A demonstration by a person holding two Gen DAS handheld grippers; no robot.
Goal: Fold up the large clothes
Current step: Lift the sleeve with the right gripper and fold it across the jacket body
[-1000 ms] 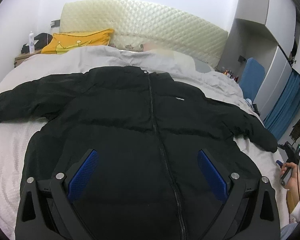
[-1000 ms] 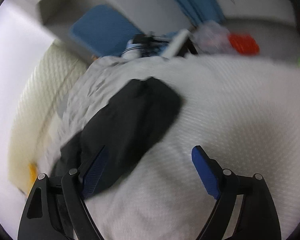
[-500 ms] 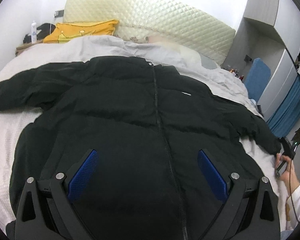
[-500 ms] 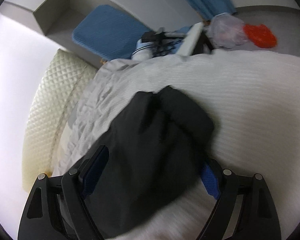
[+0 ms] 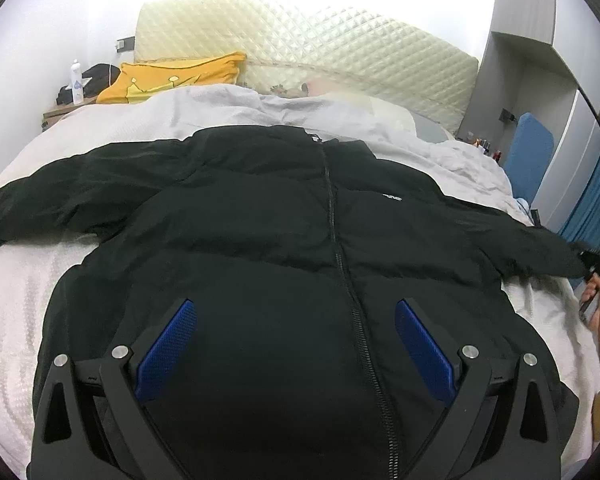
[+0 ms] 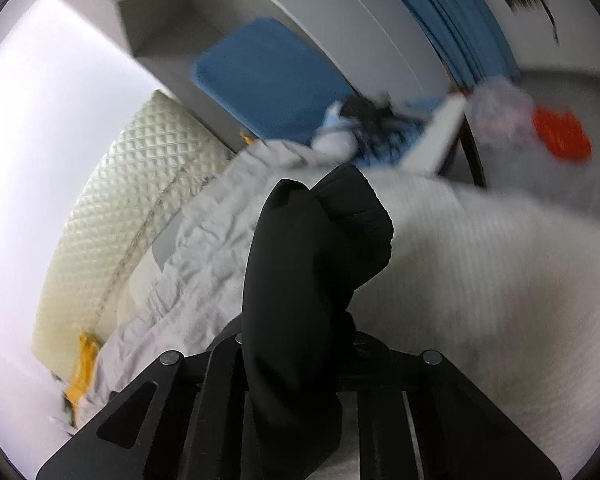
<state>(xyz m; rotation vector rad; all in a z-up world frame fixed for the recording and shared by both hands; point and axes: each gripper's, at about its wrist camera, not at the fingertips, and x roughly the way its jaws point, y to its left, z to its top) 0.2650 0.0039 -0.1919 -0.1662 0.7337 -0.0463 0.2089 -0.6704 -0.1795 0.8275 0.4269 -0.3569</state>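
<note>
A wide bed with a pale ribbed white cover (image 5: 16, 304) carries the whole job. Spread flat across it, front up and zipped, lies the large black padded jacket (image 5: 284, 216), collar toward the cream quilted headboard (image 5: 308, 52), hem toward the left gripper (image 5: 296, 344), both sleeves stretched out sideways so the long axis runs across the bed.

The right sleeve of the jacket (image 6: 312, 248) is what the next fold turns on. The right gripper (image 6: 296, 344) has just closed and its jaws are clamped together on the cuff, bunching the fabric; seen from the left wrist it sits at the far right edge of the bed, with the jacket's body lying inward from it. Folding likely means carrying that cuff across toward the zip.

The left gripper hangs over the lower front, jaws wide apart, holding nothing.

A crumpled grey duvet (image 5: 228, 108) and a yellow pillow (image 5: 172, 80) lie beyond the collar, clear of the sleeve's path.
</note>
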